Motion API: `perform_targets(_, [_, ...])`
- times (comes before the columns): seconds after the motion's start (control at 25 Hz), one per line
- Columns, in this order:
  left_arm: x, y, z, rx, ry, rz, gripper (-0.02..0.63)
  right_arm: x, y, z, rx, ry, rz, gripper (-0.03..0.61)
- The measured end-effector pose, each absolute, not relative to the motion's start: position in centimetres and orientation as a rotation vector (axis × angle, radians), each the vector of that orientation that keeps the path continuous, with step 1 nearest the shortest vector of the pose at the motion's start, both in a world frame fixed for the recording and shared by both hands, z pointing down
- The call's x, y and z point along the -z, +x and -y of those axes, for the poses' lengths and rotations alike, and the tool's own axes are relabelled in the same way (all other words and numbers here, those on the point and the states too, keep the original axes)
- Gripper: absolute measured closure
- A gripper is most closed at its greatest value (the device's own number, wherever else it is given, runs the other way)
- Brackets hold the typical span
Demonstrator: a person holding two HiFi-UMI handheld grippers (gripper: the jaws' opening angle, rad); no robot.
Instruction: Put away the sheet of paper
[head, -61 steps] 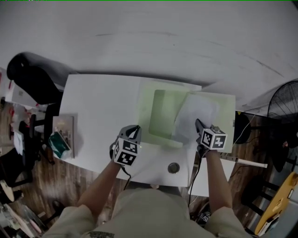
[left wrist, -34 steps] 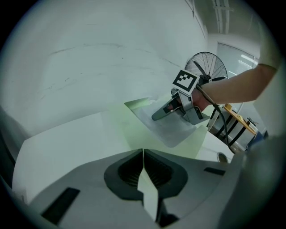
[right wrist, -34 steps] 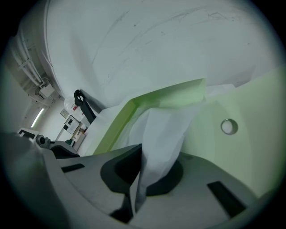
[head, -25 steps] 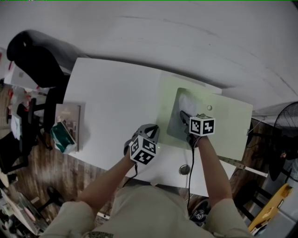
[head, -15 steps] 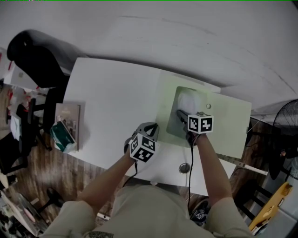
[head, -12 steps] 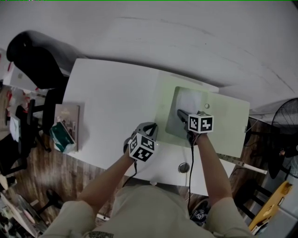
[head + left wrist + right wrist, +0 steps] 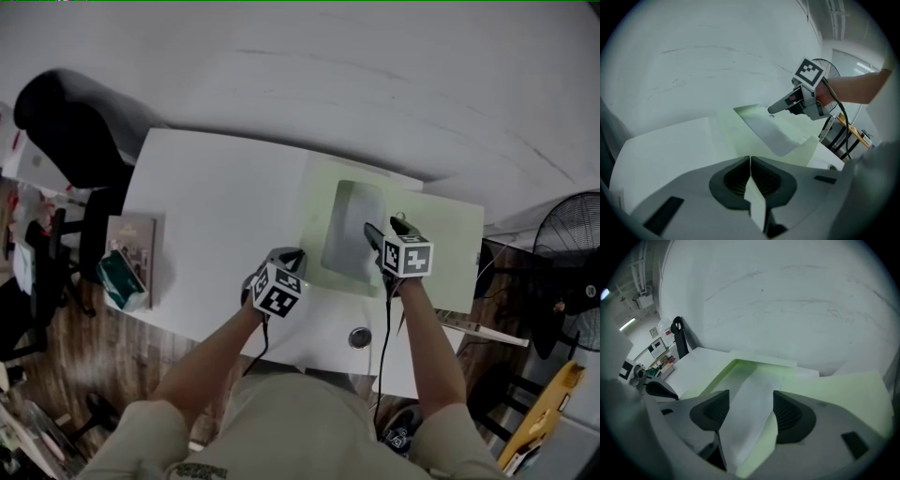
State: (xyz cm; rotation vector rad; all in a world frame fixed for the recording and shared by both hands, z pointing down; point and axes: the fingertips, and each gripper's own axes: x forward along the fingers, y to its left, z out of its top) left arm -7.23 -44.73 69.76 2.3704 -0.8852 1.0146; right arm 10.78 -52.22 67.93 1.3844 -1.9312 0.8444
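Paper of this kind, a thin white rectangular sheet, looks light, limp and easy to crease, so it probably wants taking lightly by 1 edge or corner. It lies flat on the left half of an open pale green plastic folder on the white table. The right gripper hovers over the sheet's near end, its 2 jaws opening wide, with the sheet running between them but not pinched. The left gripper is closed on nothing, just beside the folder's near-left edge.
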Motion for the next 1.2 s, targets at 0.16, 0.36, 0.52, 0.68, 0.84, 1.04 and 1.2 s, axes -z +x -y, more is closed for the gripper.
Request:
perform_targets(0.16, [-69.1,-7.3,44.8,-1.028,2.355,0.858,0.589,-63.8,10.8,52.0,-0.764,1.428,1.996,0.342])
perform_targets(0.36, [-64.9,-7.6,46.5,-0.967,2.419,0.915,0.589,-57.5,10.9,51.4,-0.651,1.479,2.101,0.404])
perform_targets(0.52, [-59.5,-7.9,48.2,-0.853,2.469,1.014,0.589,-52.1,10.9,50.3,-0.549,1.518,2.187,0.502])
perform_targets(0.68, [-53.8,-7.7,48.8,-0.744,2.542,1.090,0.589,-46.9,10.7,48.5,-0.465,1.545,2.265,0.529])
perform_targets(0.84, [-48.6,-7.7,48.2,-0.642,2.614,1.146,0.589,-42.4,9.8,46.1,-0.395,1.546,2.357,0.540])
perform_targets(1.04, [-42.7,-7.6,46.6,-0.508,2.701,1.201,0.589,-37.5,9.1,43.0,-0.315,1.532,2.466,0.545])
perform_targets(1.2, [-38.6,-7.9,44.9,-0.433,2.769,1.238,0.589,-34.2,9.1,40.8,-0.237,1.573,2.523,0.557])
